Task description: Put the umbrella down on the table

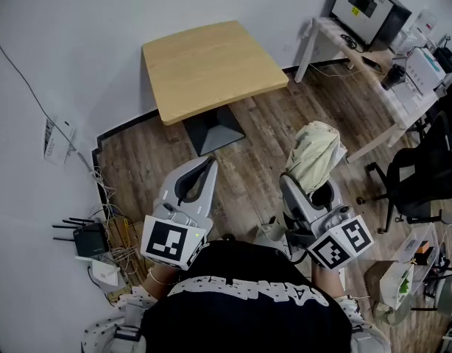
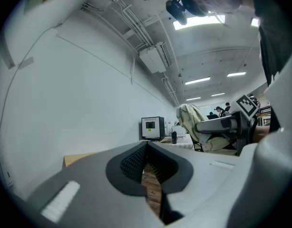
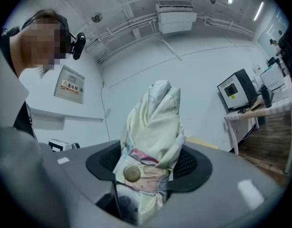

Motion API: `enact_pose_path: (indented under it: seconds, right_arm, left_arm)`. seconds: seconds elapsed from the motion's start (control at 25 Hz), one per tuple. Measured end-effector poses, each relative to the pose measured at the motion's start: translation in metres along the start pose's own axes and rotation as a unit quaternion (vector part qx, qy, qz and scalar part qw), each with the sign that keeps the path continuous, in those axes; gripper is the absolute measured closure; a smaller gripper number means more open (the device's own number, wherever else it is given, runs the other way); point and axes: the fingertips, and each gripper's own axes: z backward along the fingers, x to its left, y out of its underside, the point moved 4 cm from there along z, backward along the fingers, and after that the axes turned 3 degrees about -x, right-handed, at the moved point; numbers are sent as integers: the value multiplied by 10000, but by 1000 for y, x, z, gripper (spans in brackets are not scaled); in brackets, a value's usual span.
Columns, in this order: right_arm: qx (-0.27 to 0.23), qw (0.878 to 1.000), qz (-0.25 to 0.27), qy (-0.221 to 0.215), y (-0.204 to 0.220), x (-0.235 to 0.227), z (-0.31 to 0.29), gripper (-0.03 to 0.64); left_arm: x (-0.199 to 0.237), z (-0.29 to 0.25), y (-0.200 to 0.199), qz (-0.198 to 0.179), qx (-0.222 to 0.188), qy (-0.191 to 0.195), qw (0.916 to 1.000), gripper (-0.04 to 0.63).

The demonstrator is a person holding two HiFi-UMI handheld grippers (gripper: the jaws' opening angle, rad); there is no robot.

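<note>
Wood floor [image 1: 255, 160]; umbrella [image 3: 153, 127] tight between right gripper's [image 3: 153, 164] fingers [image 3: 196, 167]

The head view looked steeply down from above the person, with the table [image 1: 211, 65] at 12 o'clock and the desk [image 1: 380, 87] at 2 o'clock. Each gripper view sat close behind its own jaws, facing level toward walls and ceiling. All three views shared the monitor [image 1: 366, 9]. The left gripper view also caught the right gripper [image 2: 203, 126] at 3 o'clock.
</note>
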Motion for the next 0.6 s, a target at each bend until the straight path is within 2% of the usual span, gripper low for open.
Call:
enact_pose_path:
  seconds: [0.32,0.6]
  right_arm:
    - [75,9999,88,109,3,0,6,319]
    - [24,9997,-30,220,3,2,16,318]
  left_arm:
    - [-4,3,1,15,-26,5,10000,595]
    - [-9,7,2,40,-37,79,10000,595]
